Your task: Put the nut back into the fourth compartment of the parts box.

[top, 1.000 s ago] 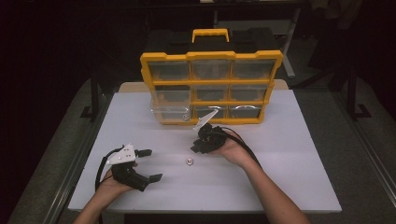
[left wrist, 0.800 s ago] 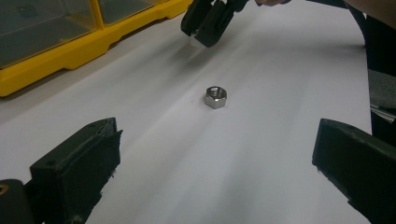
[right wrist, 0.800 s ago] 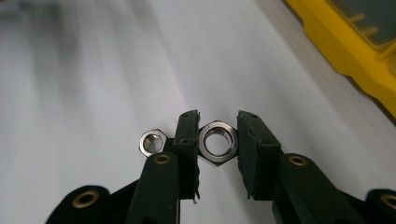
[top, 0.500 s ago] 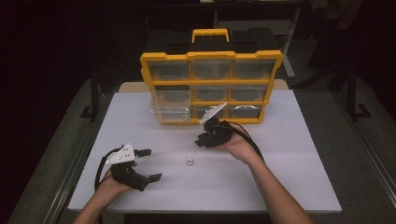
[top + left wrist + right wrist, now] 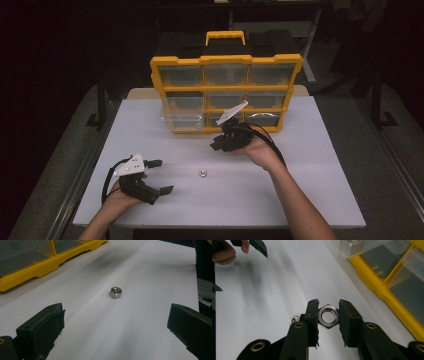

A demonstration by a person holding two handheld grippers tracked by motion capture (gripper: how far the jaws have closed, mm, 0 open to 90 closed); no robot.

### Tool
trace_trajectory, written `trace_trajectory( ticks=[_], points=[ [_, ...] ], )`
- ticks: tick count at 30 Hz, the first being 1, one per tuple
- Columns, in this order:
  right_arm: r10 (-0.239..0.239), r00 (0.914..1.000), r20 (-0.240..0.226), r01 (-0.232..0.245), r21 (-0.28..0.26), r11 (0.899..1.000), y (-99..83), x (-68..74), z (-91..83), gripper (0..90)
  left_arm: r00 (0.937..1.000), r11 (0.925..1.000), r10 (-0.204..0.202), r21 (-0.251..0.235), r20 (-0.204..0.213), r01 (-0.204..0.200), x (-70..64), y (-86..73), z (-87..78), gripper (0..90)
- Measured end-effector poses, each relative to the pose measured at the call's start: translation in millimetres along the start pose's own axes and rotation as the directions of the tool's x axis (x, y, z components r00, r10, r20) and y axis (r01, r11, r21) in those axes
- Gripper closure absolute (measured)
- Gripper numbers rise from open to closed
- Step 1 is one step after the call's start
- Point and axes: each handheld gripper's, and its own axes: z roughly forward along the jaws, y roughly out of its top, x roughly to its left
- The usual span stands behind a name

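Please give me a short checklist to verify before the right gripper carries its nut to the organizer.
1. Large nut clamped between the right gripper jaws: ok.
2. Grip centred on its flats: ok.
3. Bottom-left drawer of the yellow organizer pulled out: ok.
4. Which drawer should receive it: cannot tell.
5. Left gripper open, off the path: ok.
6. Small nut lies free on the table: ok.

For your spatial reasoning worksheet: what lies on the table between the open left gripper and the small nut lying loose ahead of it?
Nothing: the left gripper view shows bare white table between the left gripper and the small nut.
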Motion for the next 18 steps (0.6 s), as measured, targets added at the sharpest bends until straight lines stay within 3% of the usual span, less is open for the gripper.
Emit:
trace_trajectory(
  ticks=[6,13,14,18],
  points=[
    [-0.007,0.9999,0.009,0.008,-0.034,0.999,7.3,-3.5,-10.5,68.9,0.9999,0.9998,-0.016,-0.013,-0.003,0.016,-0.8,-0.2,0.3,1.1],
    [0.0,0.9999,0.016,0.001,-0.047,0.999,19.2,-4.8,-21.6,68.9,1.0,1.0,0.003,-0.009,-0.004,-0.003,0.4,0.1,-0.2,1.1],
    [-0.02,0.9996,0.019,0.021,-0.056,0.998,21.8,-7.1,-23.9,68.8,1.0,1.0,-0.004,-0.008,-0.004,0.004,-0.1,0.0,-0.2,1.1],
    [0.001,0.9999,0.015,0.0,-0.061,0.998,28.4,-7.7,-30.3,68.9,1.0,1.0,-0.003,-0.009,-0.004,0.003,0.2,0.0,-0.1,1.1]
  ],
)
